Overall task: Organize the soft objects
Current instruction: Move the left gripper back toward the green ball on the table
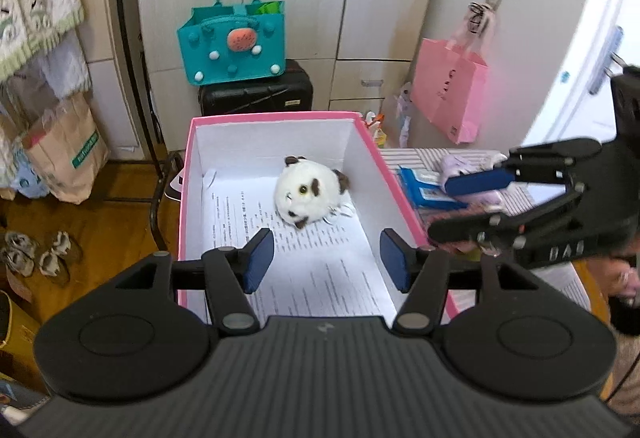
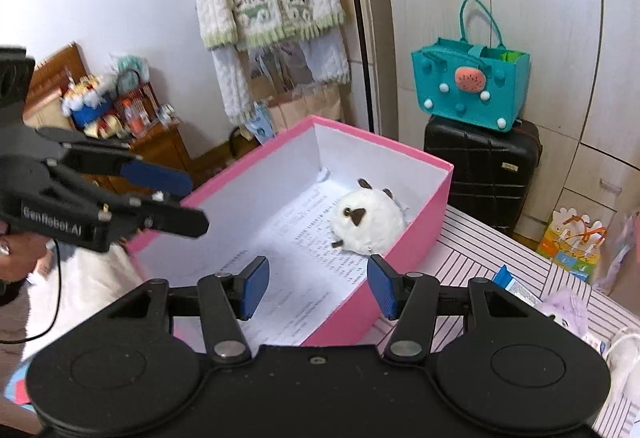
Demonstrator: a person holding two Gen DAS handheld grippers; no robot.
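Currently: my left hand-held gripper [image 1: 326, 256] hangs over the near end of the pink box [image 1: 400, 189], fingers apart, holding nothing. My right hand-held gripper [image 2: 318, 288] hovers at the box's right wall, fingers likewise apart and empty. Next item, by my judgement: the lilac plush [image 2: 568, 312], lying on the striped surface [image 2: 472, 250] outside the box, to the right of my right hand-held gripper and nearer to it than to the left. Its long axis I cannot tell; it is partly hidden in both views. Beside it: a blue packet [image 1: 424, 187]. Box contents: one white plush [image 1: 310, 195] with brown patches, toward the far end, resting on a printed sheet [image 1: 320, 270] lining the floor; nothing else inside.
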